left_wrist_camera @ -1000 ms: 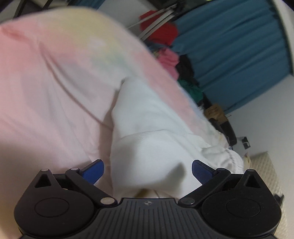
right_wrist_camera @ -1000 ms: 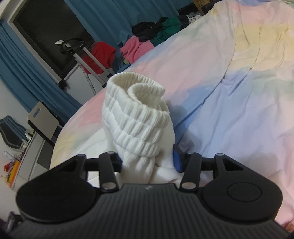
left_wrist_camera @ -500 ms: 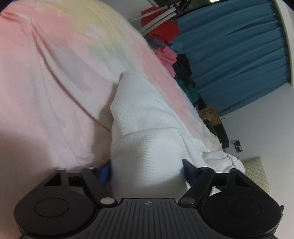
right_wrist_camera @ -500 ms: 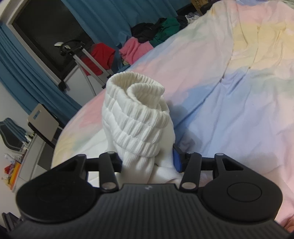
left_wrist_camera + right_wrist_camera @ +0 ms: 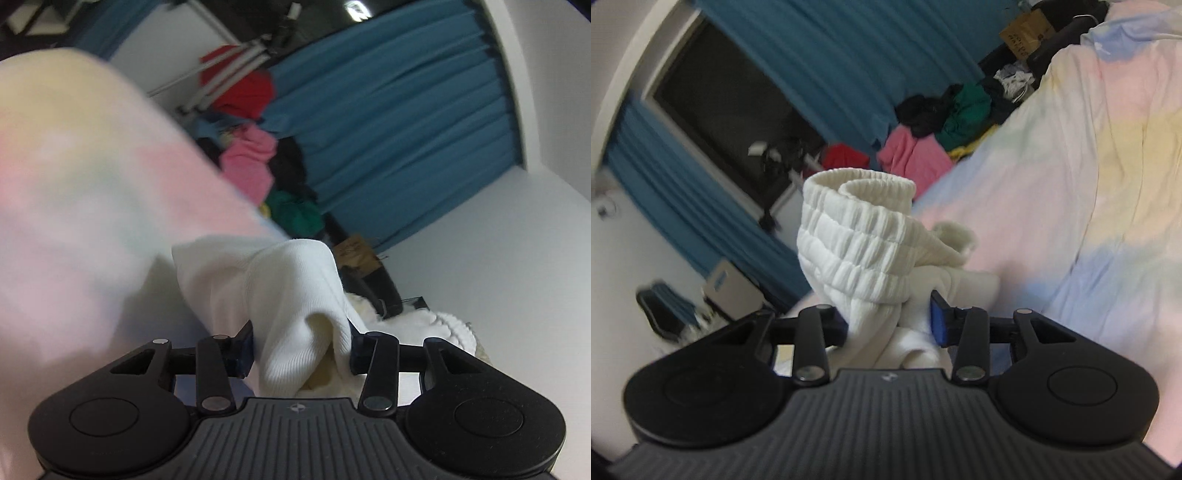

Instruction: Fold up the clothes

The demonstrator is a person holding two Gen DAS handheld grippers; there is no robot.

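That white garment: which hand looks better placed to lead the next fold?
Probably the right. The right gripper is closing on the bunched ribbed waistband; the left gripper, also closing, pinches only plain cloth of the white garment.

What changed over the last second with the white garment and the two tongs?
The left tongs, wide open a second ago, have closed onto the plain end of the white garment and are still closing on it. Both ends have been raised off the pastel bedspread. The right tongs keep their grip on the ribbed waistband, squeezing a little tighter. The clothes pile is unchanged.
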